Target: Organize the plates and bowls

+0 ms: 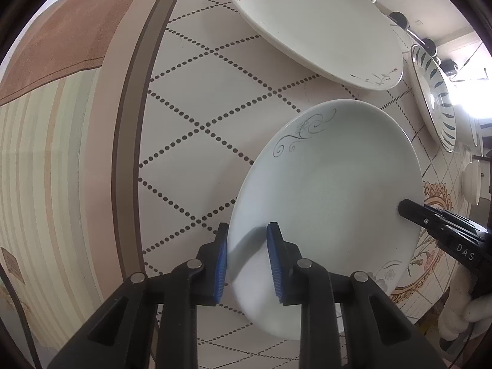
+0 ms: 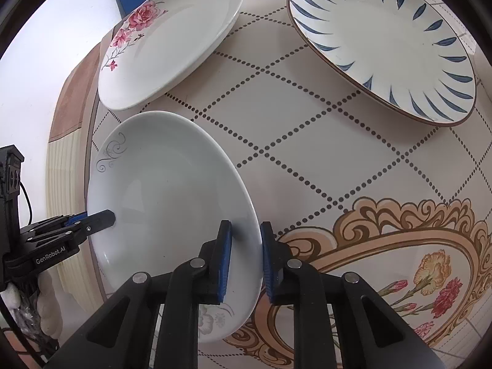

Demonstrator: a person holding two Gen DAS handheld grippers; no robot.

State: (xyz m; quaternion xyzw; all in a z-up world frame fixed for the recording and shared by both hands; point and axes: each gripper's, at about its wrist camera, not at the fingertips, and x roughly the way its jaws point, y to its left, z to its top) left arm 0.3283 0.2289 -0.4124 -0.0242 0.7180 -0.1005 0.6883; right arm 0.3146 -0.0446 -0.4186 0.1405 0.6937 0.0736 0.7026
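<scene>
Near the table (image 2: 307,141) edge, left gripper (image 1: 247,256) and right gripper (image 2: 244,253) are both clamping the empty pale plate (image 2: 172,190) by opposite rims; open tablecloth is lying beside it.

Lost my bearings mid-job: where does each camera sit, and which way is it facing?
Left wrist: on the left gripper, looking down its fingers at the pale plate it pinches by the rim; the right gripper shows at right.
Right wrist: on the right gripper, looking steeply down at the same plate's opposite rim; the left gripper and a gloved hand show at left.
Shared: the pale plate, rose plate, blue-leaf plate, tablecloth.
</scene>
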